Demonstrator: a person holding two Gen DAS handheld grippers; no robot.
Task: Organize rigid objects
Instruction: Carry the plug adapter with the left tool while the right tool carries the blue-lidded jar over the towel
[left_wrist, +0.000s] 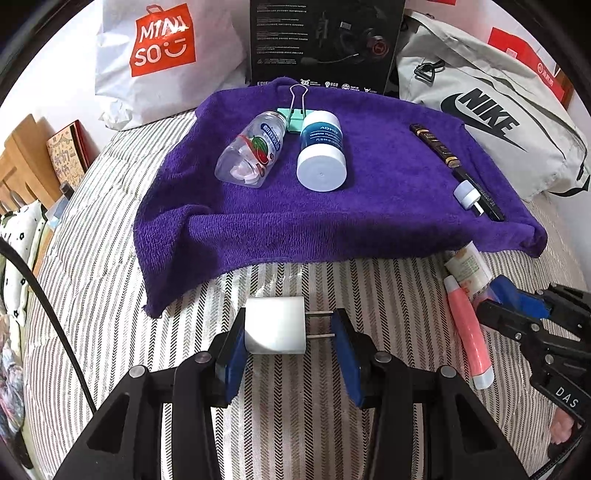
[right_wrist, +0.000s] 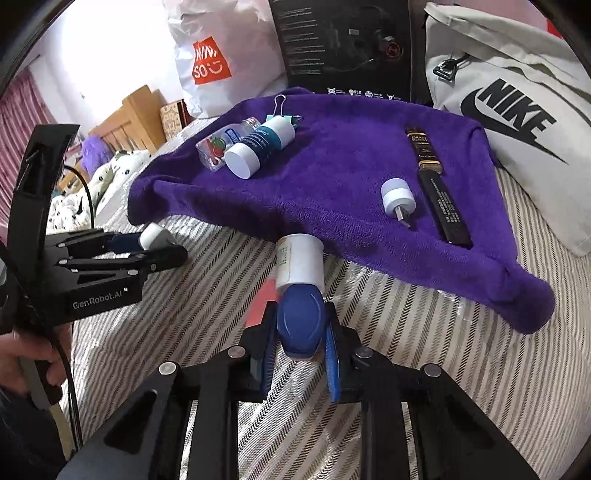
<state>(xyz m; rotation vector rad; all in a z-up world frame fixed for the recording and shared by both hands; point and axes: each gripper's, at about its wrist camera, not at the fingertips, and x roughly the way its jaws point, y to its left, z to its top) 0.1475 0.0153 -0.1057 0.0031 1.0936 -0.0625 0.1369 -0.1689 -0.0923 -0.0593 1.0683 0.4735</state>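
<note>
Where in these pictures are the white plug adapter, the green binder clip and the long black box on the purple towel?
white plug adapter (left_wrist: 275, 325): left wrist view, on its white body.
green binder clip (left_wrist: 293, 120): left wrist view, on its green body.
long black box (right_wrist: 439, 184): right wrist view, mid-length on its top face.

Striped bed (left_wrist: 92, 221) carries purple towel (left_wrist: 369, 206), pink tube (left_wrist: 469, 332).

I see a striped bedspread (left_wrist: 92, 236), a wooden headboard (right_wrist: 138, 110) at left and bright light behind
</note>
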